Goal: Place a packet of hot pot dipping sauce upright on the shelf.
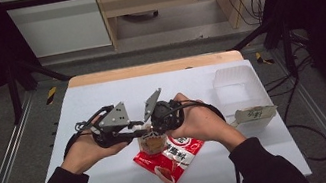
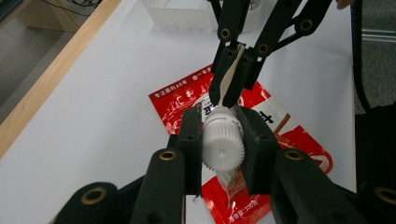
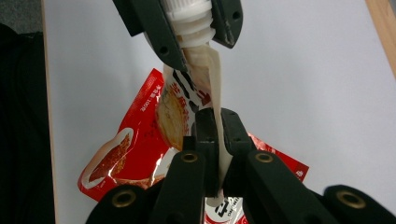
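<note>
White table (image 1: 115, 176) carries all. Clear plastic tub (image 1: 235, 86) sits at its far right, well apart from the work. Red foil packet (image 1: 170, 157) lies flat near the front edge, between the two hands. Spouted pouch (image 3: 187, 112) held up above that packet. Left tongs (image 2: 223, 140) clamped on pouch's white ribbed cap (image 2: 223, 144). Right tongs (image 3: 215, 135) closed together on pouch's pale side seam, just below the cap; no earlier view for comparison.

Glossy red foil pouch (image 1: 169, 155) with ribbed white plastic cap (image 2: 223, 144); matt white tabletop (image 1: 116, 181), wooden edge (image 1: 154, 68).
</note>
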`<move>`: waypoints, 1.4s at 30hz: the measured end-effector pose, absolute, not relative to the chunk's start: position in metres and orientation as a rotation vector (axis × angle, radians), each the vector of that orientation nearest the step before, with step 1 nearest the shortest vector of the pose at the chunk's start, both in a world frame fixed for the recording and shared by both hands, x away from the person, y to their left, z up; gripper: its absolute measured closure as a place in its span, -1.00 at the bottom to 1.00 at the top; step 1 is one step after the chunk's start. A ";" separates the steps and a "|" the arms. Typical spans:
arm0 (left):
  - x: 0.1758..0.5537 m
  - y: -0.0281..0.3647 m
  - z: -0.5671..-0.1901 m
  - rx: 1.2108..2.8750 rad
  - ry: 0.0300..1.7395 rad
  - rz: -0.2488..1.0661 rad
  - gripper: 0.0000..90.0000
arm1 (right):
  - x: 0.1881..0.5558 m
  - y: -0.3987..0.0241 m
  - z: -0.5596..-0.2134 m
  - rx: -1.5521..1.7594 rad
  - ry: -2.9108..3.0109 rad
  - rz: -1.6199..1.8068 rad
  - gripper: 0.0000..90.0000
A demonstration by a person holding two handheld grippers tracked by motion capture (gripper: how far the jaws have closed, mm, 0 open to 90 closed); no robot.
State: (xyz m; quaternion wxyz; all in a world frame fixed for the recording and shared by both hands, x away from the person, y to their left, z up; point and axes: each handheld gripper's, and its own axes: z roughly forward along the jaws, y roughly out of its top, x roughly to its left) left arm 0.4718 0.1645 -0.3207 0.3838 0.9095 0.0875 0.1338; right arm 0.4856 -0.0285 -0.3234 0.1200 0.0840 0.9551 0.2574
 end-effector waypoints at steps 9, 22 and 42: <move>0.463 0.172 -0.325 2.220 0.290 0.410 -0.23 | 0.490 -0.039 -0.316 0.265 2.761 0.722 0.99; 0.460 0.204 -0.371 2.169 0.535 0.419 -0.76 | 0.499 -0.065 -0.308 0.325 2.721 0.723 0.99; 0.448 0.246 -0.447 2.205 0.710 0.417 -0.85 | 0.507 -0.087 -0.296 0.373 2.653 0.743 0.99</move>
